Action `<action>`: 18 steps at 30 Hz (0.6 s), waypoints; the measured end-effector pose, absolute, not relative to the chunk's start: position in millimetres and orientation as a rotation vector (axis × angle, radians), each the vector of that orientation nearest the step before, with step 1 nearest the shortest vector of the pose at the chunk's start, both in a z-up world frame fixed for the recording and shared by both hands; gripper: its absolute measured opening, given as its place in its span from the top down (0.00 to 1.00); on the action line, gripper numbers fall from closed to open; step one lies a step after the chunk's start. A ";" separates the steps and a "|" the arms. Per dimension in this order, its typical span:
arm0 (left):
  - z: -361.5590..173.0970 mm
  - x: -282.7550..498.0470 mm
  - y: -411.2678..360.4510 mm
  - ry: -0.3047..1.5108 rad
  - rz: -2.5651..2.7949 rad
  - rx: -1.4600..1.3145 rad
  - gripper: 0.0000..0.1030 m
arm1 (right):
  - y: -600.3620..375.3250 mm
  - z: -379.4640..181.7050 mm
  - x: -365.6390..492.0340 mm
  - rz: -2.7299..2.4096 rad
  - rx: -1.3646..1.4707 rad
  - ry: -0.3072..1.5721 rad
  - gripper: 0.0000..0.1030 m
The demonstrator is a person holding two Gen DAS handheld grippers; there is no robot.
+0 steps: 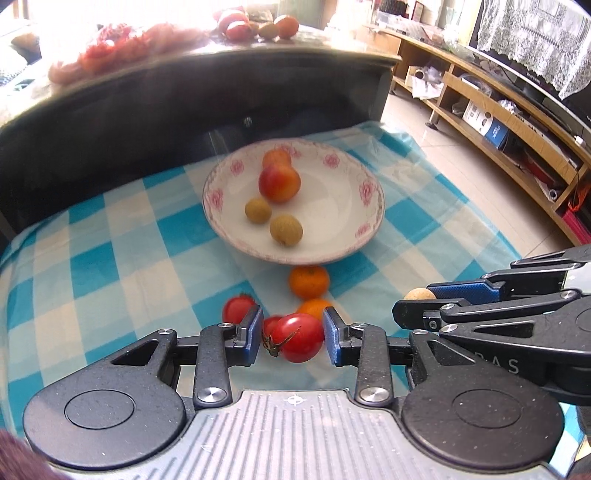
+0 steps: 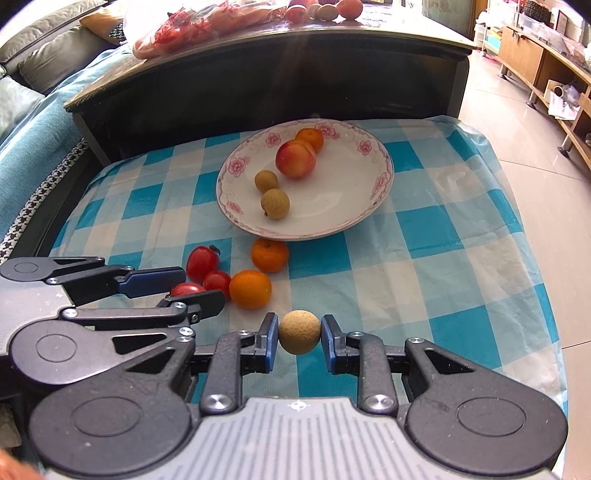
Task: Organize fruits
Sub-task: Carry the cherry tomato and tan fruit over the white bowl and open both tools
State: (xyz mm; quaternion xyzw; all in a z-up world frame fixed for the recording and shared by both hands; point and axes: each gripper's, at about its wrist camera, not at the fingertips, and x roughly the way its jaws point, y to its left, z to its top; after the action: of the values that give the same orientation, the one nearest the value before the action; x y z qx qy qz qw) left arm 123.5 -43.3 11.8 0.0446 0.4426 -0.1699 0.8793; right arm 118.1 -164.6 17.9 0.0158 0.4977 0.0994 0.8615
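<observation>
my left gripper (image 1: 293, 338) is low over the checked cloth (image 1: 110, 266), pointed at the flowered plate (image 1: 343, 236). its jaws sit around a red tomato (image 1: 299, 336) on the near side of the plate. the right pad touches the tomato's skin, while a sliver of space shows at the left pad where the dry stem sticks out, so i cannot tell whether it is truly clamped.

my right gripper (image 2: 299, 334) is level and aimed the same way, nearer to me than the plate, with my left gripper just beside it. its jaws are closed on a tan round longan (image 2: 299, 332), both pads (image 2: 271, 338) pressing its sides.

on the plate lie a red-orange peach (image 2: 295, 159), a small orange (image 2: 311, 138) behind it toward the plate's far rim, and two brownish longans (image 2: 275, 203) on the near-left part of the dish.

just in front of the plate's near rim is one mandarin (image 2: 269, 254); a second mandarin (image 2: 250, 289) lies closer to me. left of them, also short of the plate, are two more tomatoes (image 2: 201, 259), the smaller one (image 2: 217, 280) touching the second mandarin.

beyond the plate stands a dark table (image 2: 280, 55) with a bag of red fruit (image 2: 173, 33) on top.
</observation>
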 end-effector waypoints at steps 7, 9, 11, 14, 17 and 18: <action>21.7 144.4 -46.6 0.892 -0.352 0.089 0.60 | -169.0 27.1 134.2 0.198 0.055 1.013 0.72; 23.2 150.9 -47.7 0.885 -0.349 0.090 0.61 | -170.2 28.7 140.4 0.195 0.059 1.006 0.72; 23.2 158.1 -48.4 0.883 -0.347 0.085 0.61 | -171.2 29.9 148.4 0.194 0.063 1.000 0.72; 20.2 168.9 -49.2 0.885 -0.339 0.084 0.61 | -171.1 30.0 160.3 0.196 0.051 0.997 0.72; 15.5 178.8 -49.4 0.894 -0.332 0.081 0.61 | -169.1 27.6 172.3 0.197 0.044 0.993 0.72; 13.5 181.8 -49.2 0.898 -0.330 0.079 0.61 | -168.7 25.6 177.1 0.196 0.043 0.994 0.72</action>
State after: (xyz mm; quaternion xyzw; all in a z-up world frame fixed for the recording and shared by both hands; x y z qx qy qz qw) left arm 181.8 -49.2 13.5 0.0380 0.4318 -0.1587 0.8871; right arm 177.1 -168.7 25.6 0.0204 0.4760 0.0937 0.8742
